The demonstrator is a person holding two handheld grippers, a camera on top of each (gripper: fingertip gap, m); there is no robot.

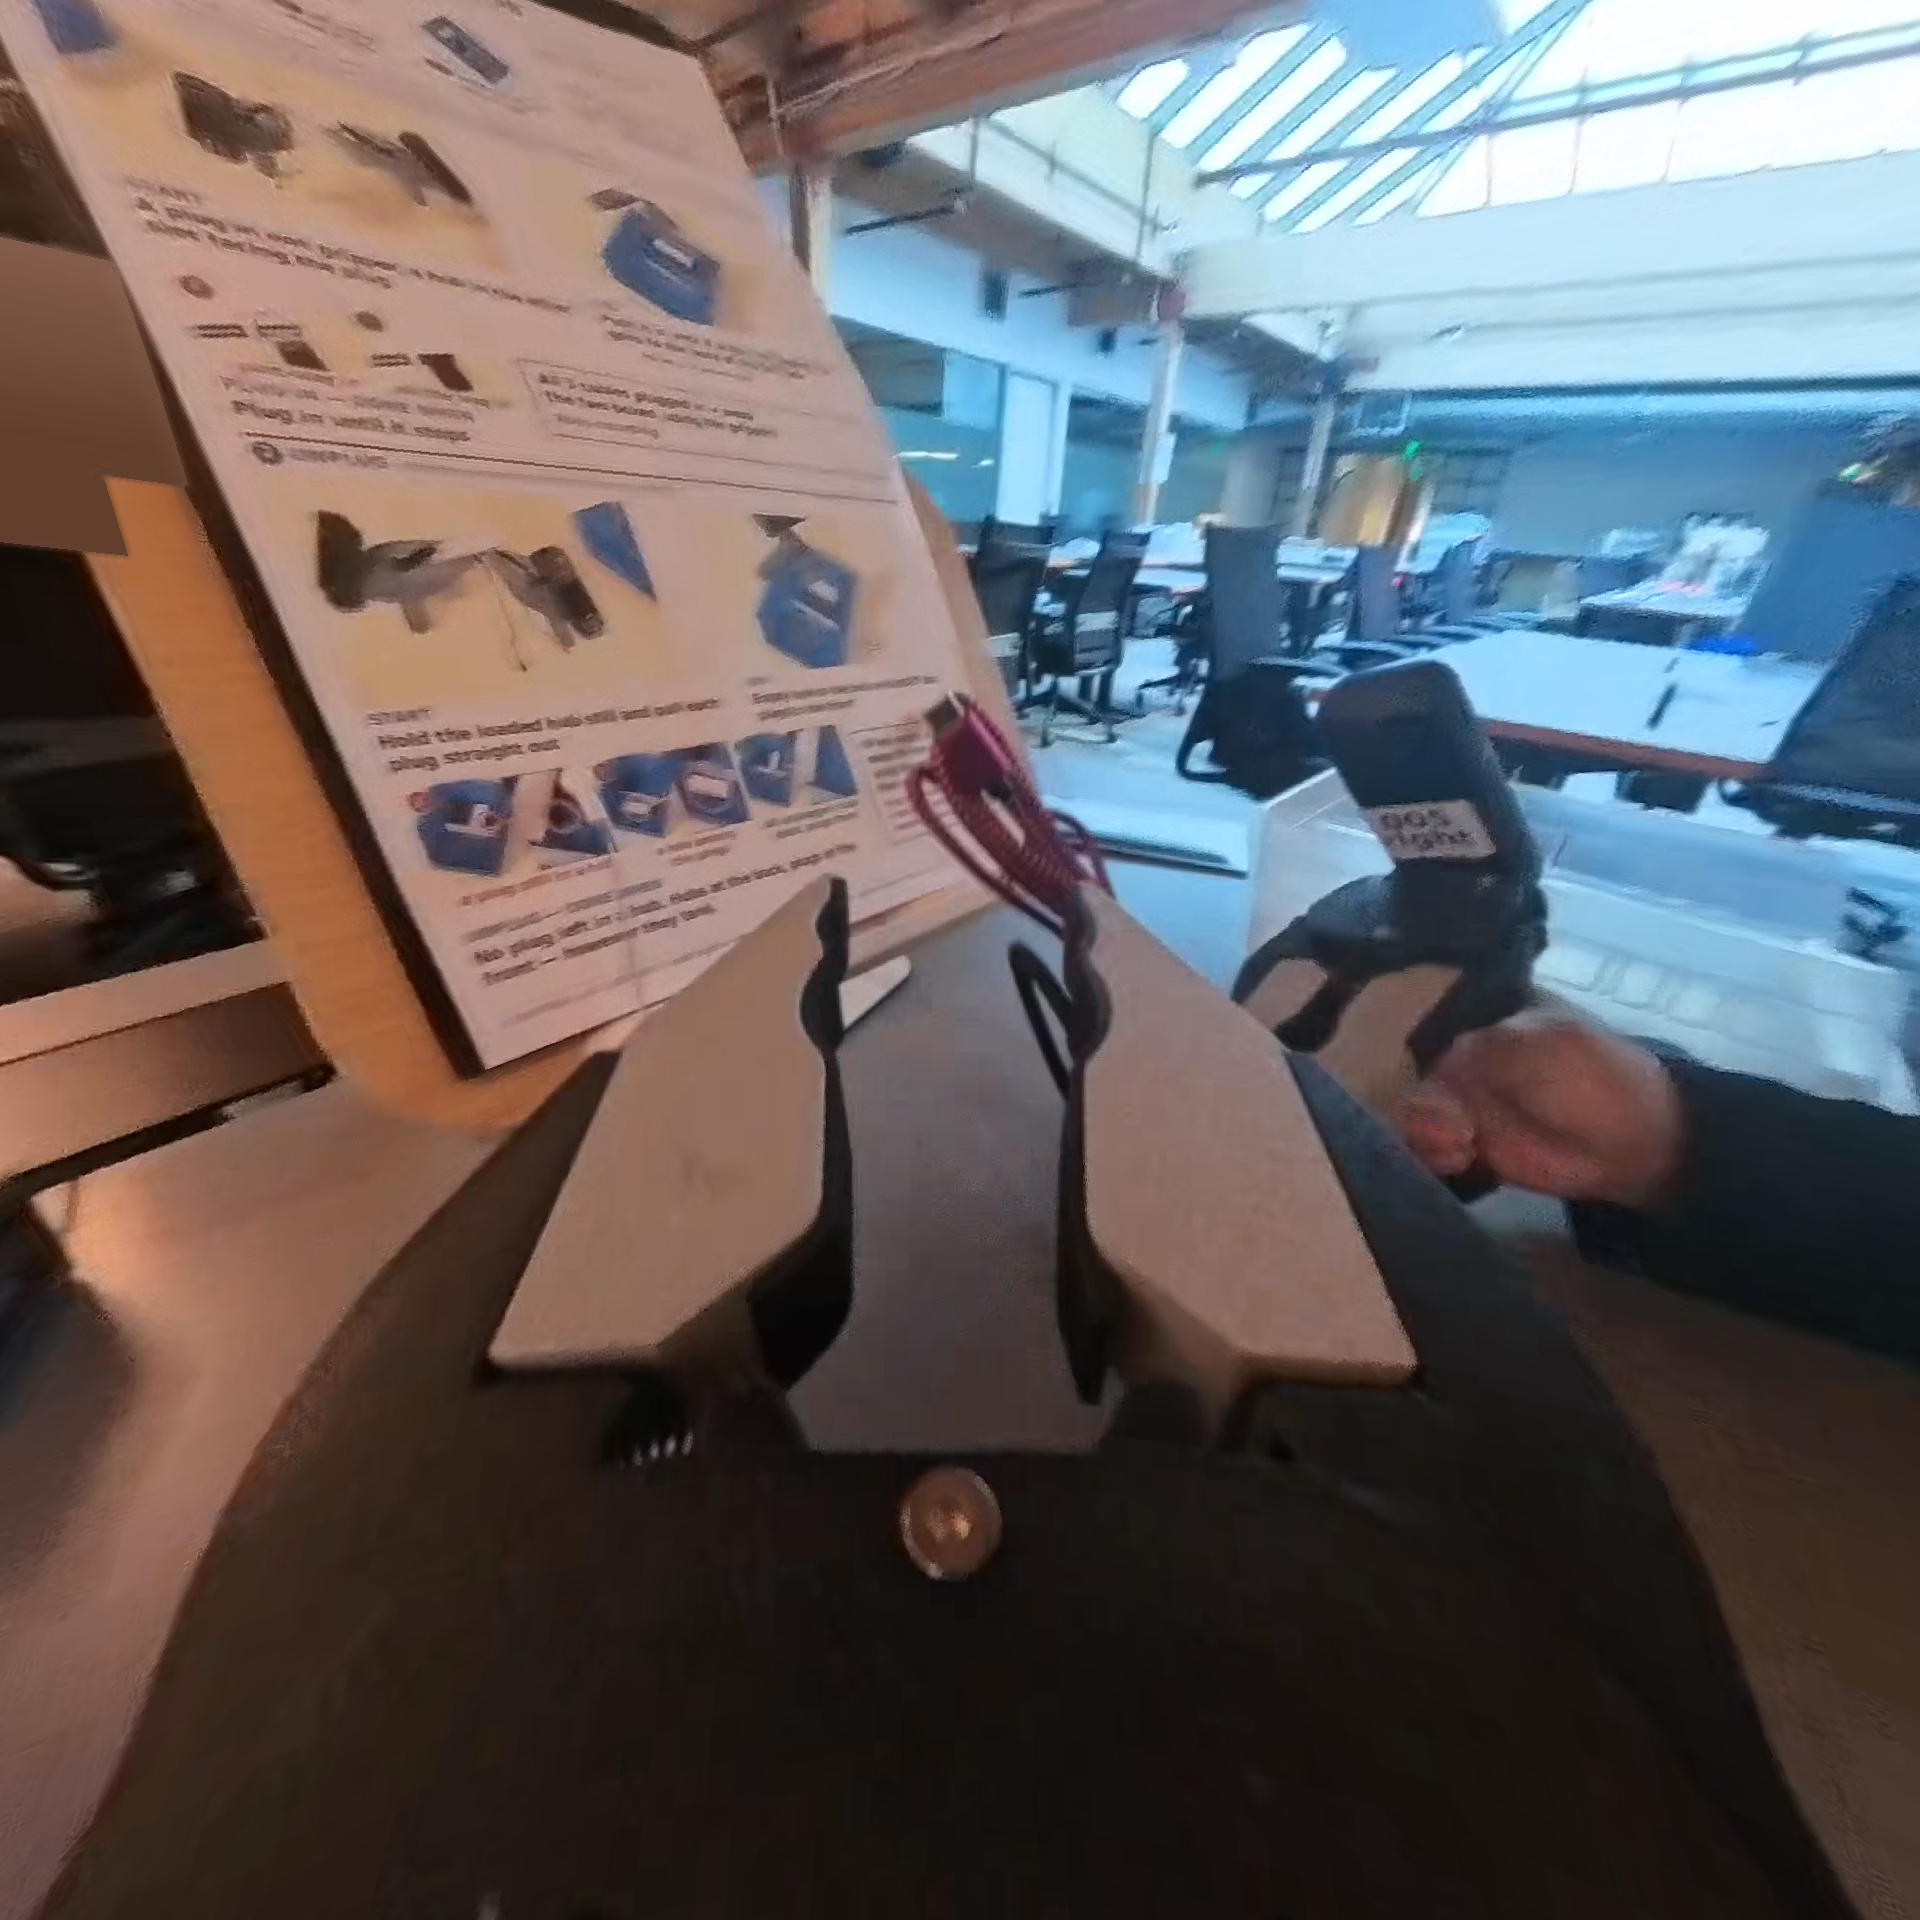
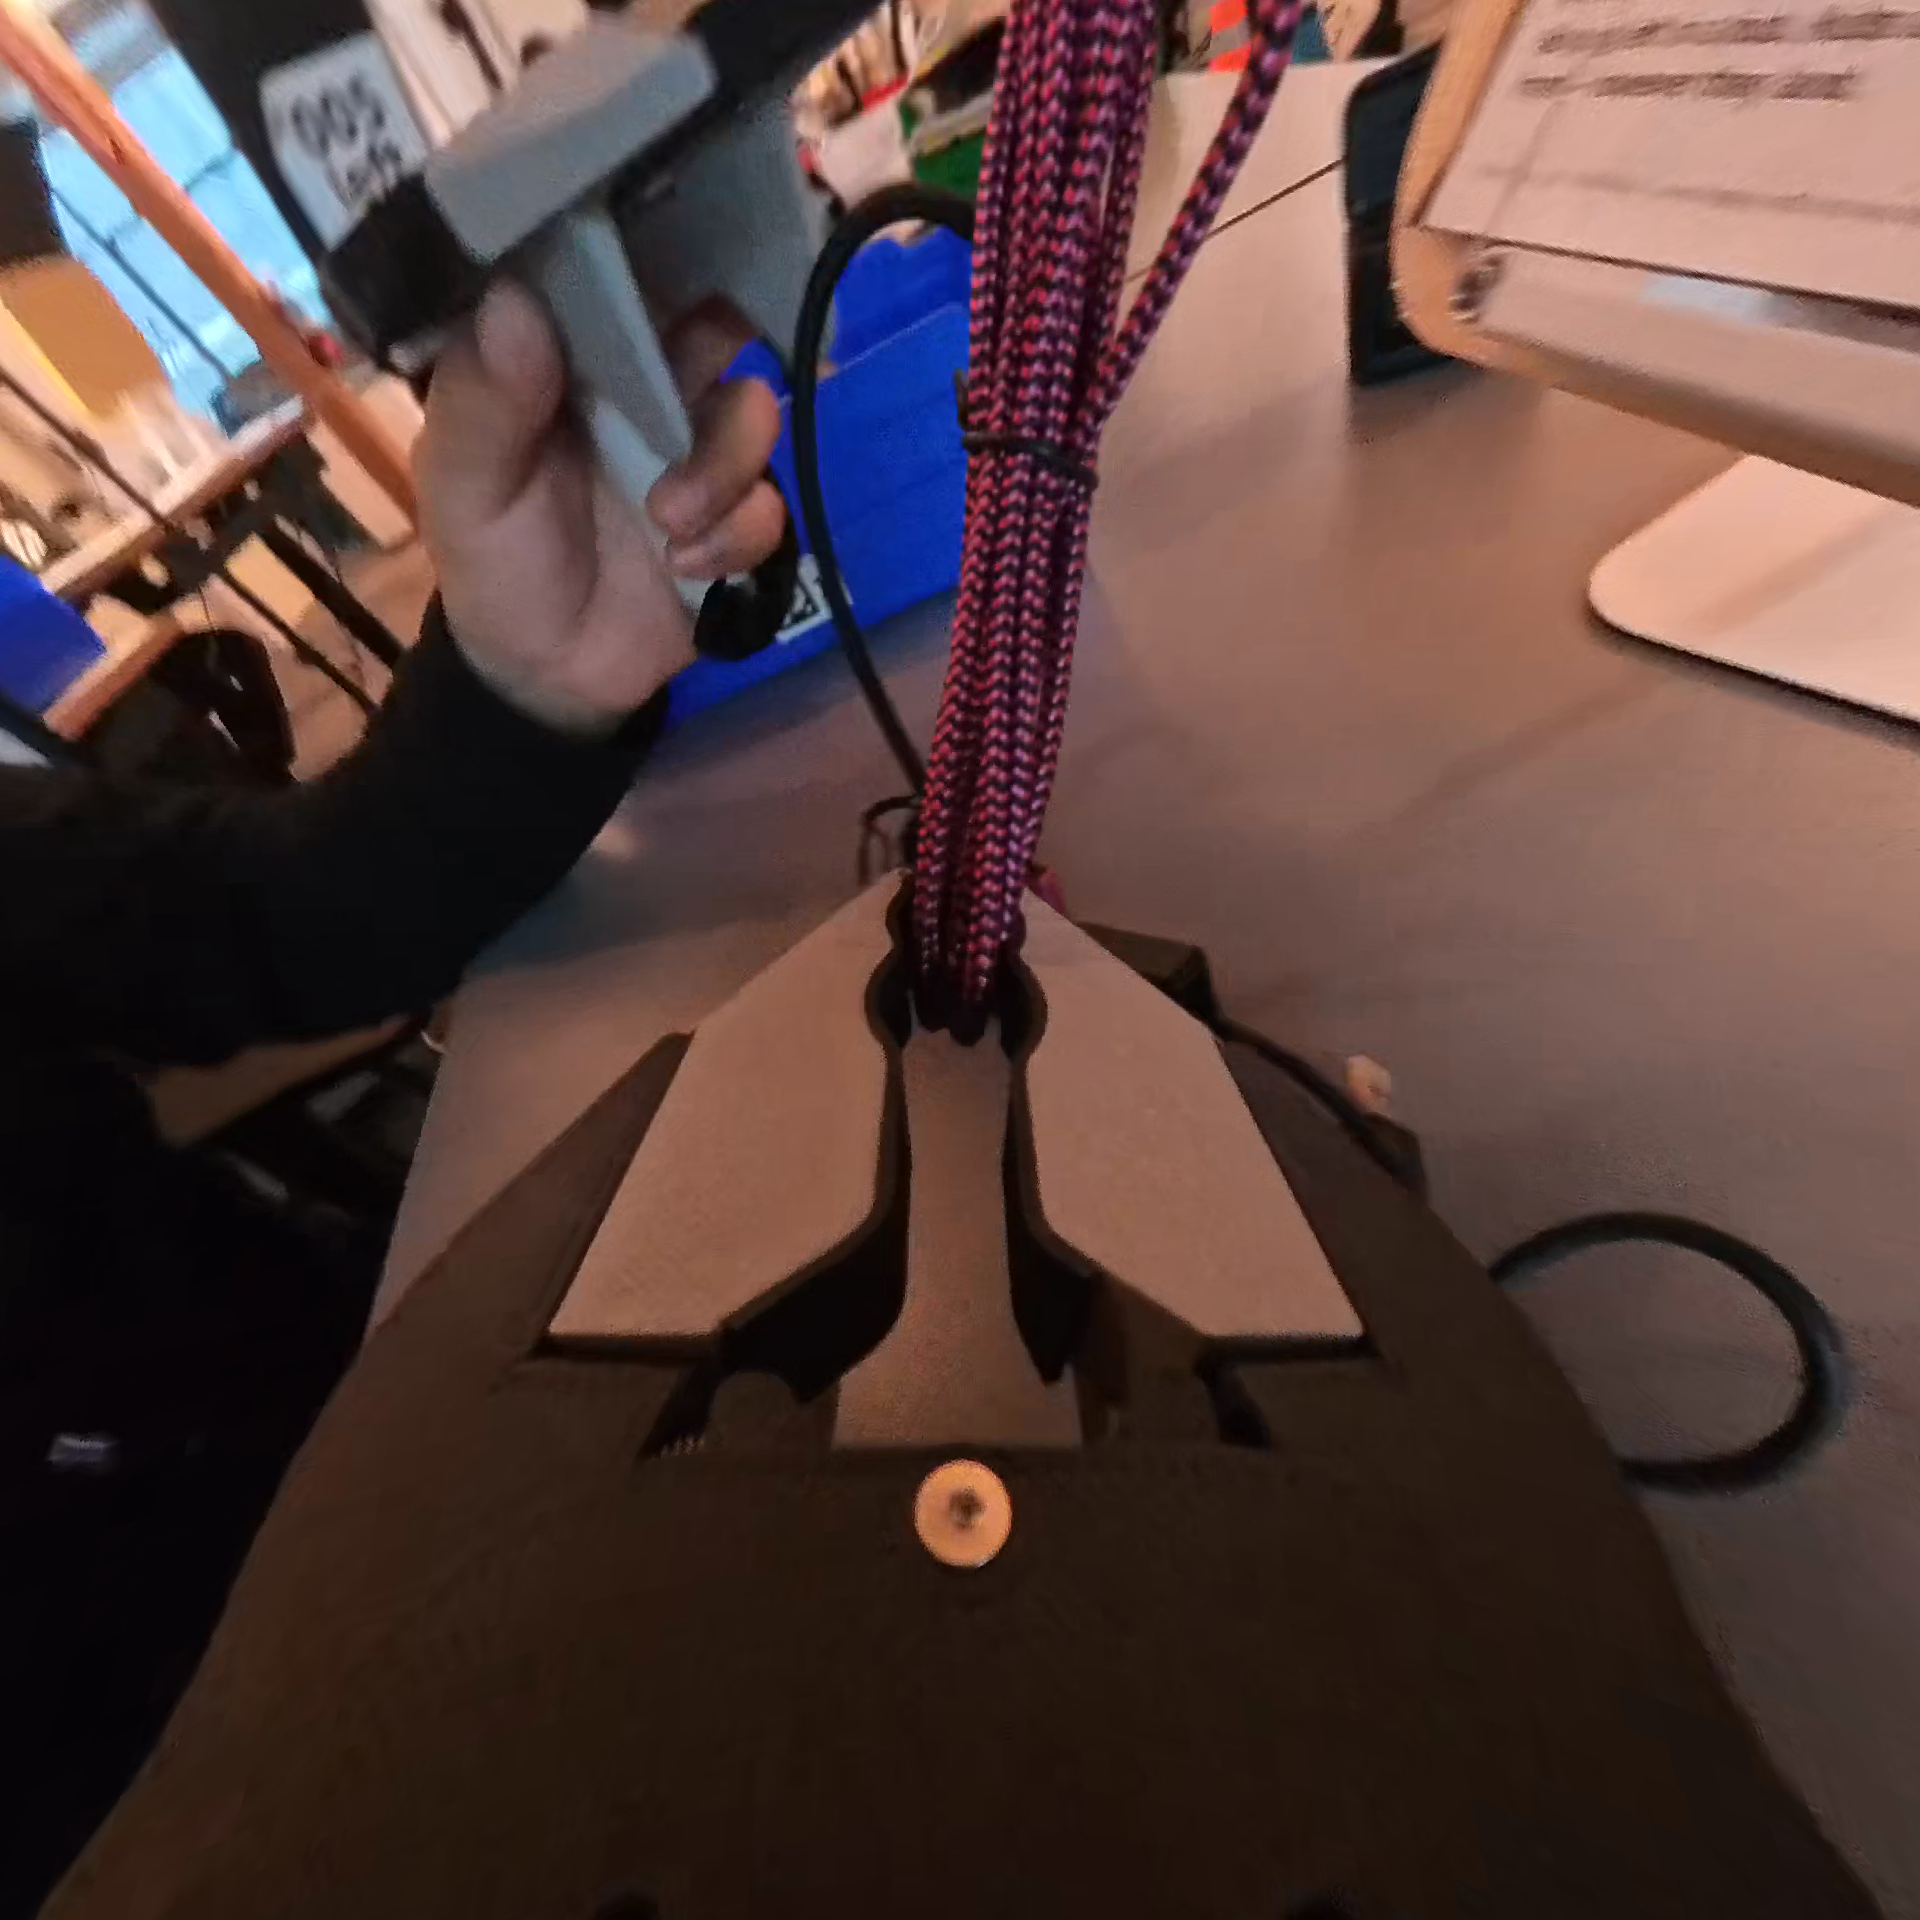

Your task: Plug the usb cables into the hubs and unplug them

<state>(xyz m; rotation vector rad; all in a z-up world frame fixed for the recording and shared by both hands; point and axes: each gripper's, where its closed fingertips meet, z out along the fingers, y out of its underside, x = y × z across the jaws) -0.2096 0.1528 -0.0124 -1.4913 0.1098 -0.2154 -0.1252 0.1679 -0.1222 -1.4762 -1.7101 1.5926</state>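
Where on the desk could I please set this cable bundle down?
Bare desktop lies between the braided cable bundle and the white stand foot. It is crowded by the blue bin and near the black cable loop.

Cable [image 2: 1003, 582] — braided magenta-and-navy chevron weave, tied with a black band. Gripper [image 2: 961, 1023] — black body, grey finger plates. Bin [image 2: 894, 457] bright blue. Sleeve [image 2: 312, 862] black. Table [image 2: 1455, 852] grey-brown.
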